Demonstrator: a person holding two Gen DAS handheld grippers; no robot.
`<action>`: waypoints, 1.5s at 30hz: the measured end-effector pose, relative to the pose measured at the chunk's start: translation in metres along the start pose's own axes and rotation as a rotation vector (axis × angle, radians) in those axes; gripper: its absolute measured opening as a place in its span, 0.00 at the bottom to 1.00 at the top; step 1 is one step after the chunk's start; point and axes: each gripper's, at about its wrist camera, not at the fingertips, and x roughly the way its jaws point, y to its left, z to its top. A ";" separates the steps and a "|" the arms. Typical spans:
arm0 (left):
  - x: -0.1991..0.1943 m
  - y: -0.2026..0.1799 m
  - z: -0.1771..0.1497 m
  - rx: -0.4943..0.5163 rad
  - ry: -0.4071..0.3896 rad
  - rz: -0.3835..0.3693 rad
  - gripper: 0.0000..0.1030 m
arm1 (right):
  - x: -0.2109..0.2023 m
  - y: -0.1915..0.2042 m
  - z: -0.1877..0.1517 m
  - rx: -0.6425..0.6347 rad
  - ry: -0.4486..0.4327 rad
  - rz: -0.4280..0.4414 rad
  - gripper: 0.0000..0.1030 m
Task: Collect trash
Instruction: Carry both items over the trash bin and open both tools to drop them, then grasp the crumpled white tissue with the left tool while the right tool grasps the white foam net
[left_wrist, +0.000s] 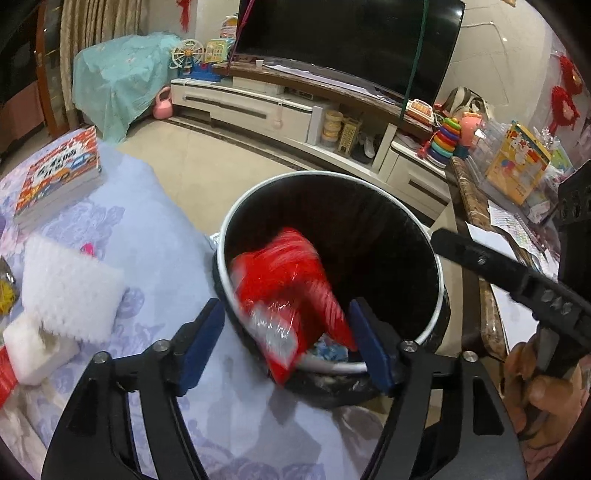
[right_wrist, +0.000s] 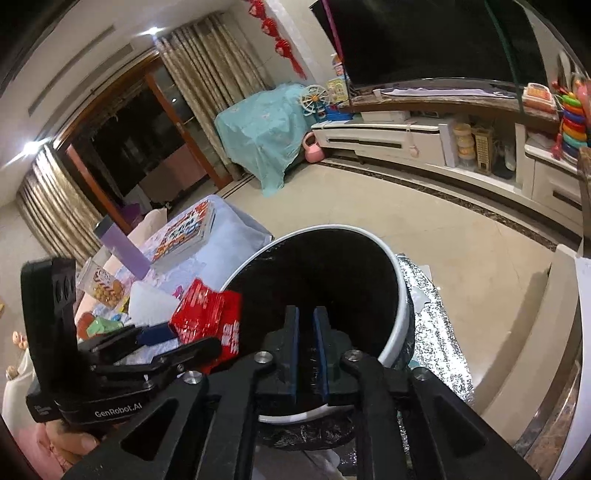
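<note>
A red snack wrapper (left_wrist: 284, 295) hangs blurred over the near rim of a white-rimmed bin (left_wrist: 424, 229) lined with a black bag. It sits between the wide-apart blue fingers (left_wrist: 201, 343) of my left gripper (left_wrist: 288, 345), which is open. In the right wrist view the same wrapper (right_wrist: 207, 317) shows at the bin's (right_wrist: 400, 295) left rim, beside the left gripper (right_wrist: 147, 339). My right gripper (right_wrist: 305, 354) has its blue pads a narrow gap apart on the bin's near rim, seemingly gripping it. More trash lies at the bin's bottom.
A table with a lilac floral cloth (left_wrist: 147, 236) holds white foam pieces (left_wrist: 70, 288), a stack of books (left_wrist: 59, 173), a purple box (right_wrist: 123, 247) and a snack jar (right_wrist: 103, 288). A TV stand (left_wrist: 295, 107) runs along the far wall. A cluttered side table (left_wrist: 491, 236) stands right of the bin.
</note>
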 end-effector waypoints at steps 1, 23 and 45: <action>-0.002 0.002 -0.003 -0.006 -0.004 -0.003 0.71 | -0.003 0.000 -0.001 0.004 -0.009 0.005 0.35; -0.074 0.060 -0.097 -0.230 -0.093 0.087 0.73 | -0.027 0.058 -0.047 -0.015 -0.049 0.065 0.92; -0.140 0.162 -0.174 -0.456 -0.149 0.266 0.78 | 0.024 0.159 -0.094 -0.183 0.073 0.178 0.92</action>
